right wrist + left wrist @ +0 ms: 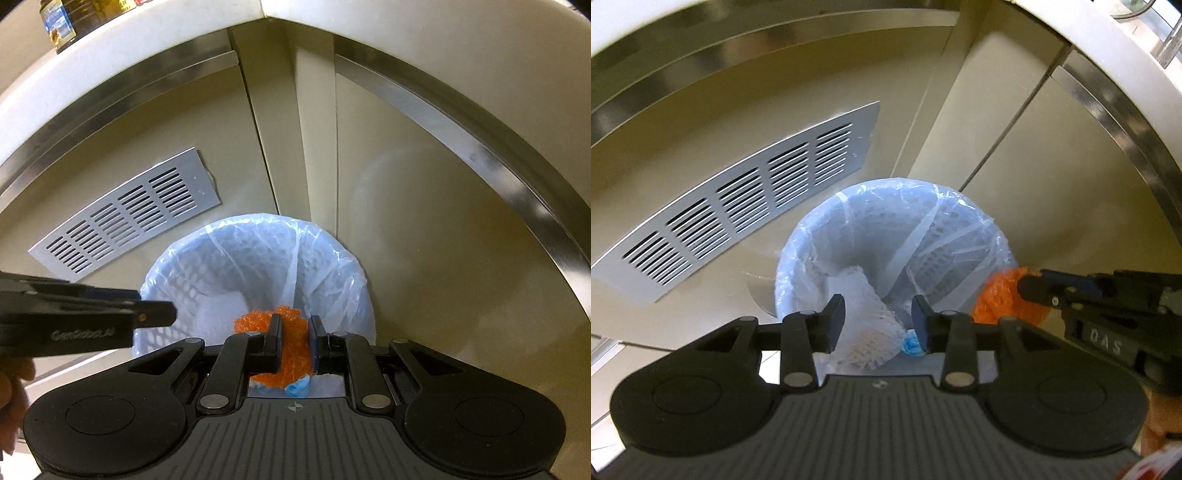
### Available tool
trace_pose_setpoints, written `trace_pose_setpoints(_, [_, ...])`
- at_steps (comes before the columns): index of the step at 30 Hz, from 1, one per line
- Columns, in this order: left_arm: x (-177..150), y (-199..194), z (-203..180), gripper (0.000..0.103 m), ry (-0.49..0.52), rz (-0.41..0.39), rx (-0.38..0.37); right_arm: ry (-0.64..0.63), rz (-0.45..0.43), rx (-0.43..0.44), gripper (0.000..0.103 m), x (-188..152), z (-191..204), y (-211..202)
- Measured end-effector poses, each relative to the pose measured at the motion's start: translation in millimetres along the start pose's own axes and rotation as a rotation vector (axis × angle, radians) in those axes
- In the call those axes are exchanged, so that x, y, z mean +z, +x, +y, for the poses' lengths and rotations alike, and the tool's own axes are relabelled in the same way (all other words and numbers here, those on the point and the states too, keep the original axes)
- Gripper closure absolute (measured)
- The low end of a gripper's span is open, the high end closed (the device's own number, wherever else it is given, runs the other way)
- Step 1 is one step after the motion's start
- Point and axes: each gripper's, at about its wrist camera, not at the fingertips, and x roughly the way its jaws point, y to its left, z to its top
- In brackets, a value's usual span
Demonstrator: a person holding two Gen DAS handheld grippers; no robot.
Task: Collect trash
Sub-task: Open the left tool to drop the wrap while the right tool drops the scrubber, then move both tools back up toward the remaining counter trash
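Right gripper [295, 345] is pinched on an orange mesh wad [291, 354], held over the bag-lined bin [886, 236]. Left gripper [879, 323] is spread, nothing between its fingers, above white netting [864, 317] inside. A slotted vent panel [125, 221] is seen far left.

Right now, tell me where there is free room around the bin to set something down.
Bare floor lies right of the bin, up to the cabinet. Left of the bin is bare floor below the vent. Above the bin it is crowded: left gripper open, right gripper holding orange netting.
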Motion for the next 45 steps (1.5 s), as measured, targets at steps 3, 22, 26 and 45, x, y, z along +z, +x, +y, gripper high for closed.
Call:
trace_pose_setpoints(3, [-6,-5,5,0.068,0.002,0.001,0.017,-0.003,0.004,0.003,0.089,3,2,4])
trace_pose_setpoints(22, [-18,-20,25,0.068,-0.027,-0.015,0.043,-0.008,-0.01,0.062,0.049,11,17,23])
trace_pose_setpoints(26, [-18,-25,27,0.068,-0.027,-0.018,0.044,-0.001,-0.014,0.052,0.048,12,17,20])
trace_pose_setpoints(45, [3,-126,11,0.068,0.045,-0.187,-0.037,0.003,-0.152,0.028,0.048,33,43,-93])
